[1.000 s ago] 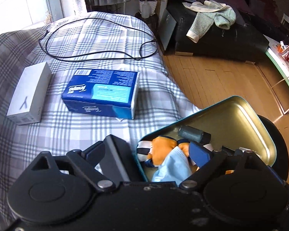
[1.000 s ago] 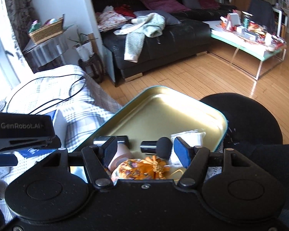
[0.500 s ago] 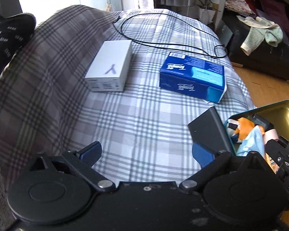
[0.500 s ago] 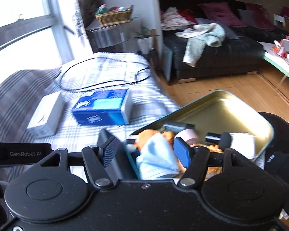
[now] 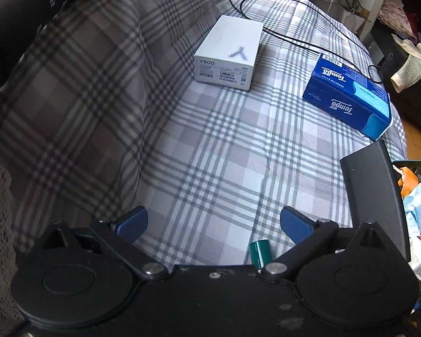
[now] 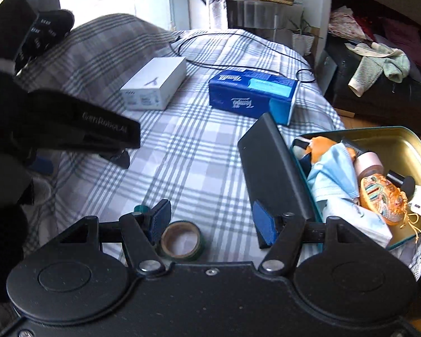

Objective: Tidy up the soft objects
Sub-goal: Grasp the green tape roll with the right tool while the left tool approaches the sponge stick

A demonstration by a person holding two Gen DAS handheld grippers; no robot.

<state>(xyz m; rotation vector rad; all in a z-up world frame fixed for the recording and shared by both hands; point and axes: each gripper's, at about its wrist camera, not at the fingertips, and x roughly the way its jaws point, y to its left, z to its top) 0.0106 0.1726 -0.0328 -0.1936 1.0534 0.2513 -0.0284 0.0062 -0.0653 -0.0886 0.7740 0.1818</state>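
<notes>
My left tongs (image 5: 213, 223) are spread wide with nothing between them, over the bare checked bed cover (image 5: 210, 146). My right tongs (image 6: 212, 219) stand half spread and hold nothing; a roll of tape (image 6: 181, 241) lies on the cover just under them. The soft things are all in the tin box (image 6: 401, 146), at the bed edge: a pale blue face mask (image 6: 331, 174), an orange plush toy (image 6: 320, 144) behind it, and an embroidered pouch (image 6: 381, 196) beside the mask. I judge that these are light and limp and will fold or hang when lifted, so I would pinch the mask at its bunched middle and the pouch across its body, not by its thin string. A black flat slab (image 6: 269, 168) leans against the near wall of the tin and stands in the way of a straight reach from the bed side. Farther from the tin lie a blue tissue pack (image 6: 252, 95), a white carton (image 6: 154, 84) and a black cable (image 6: 238, 64).
</notes>
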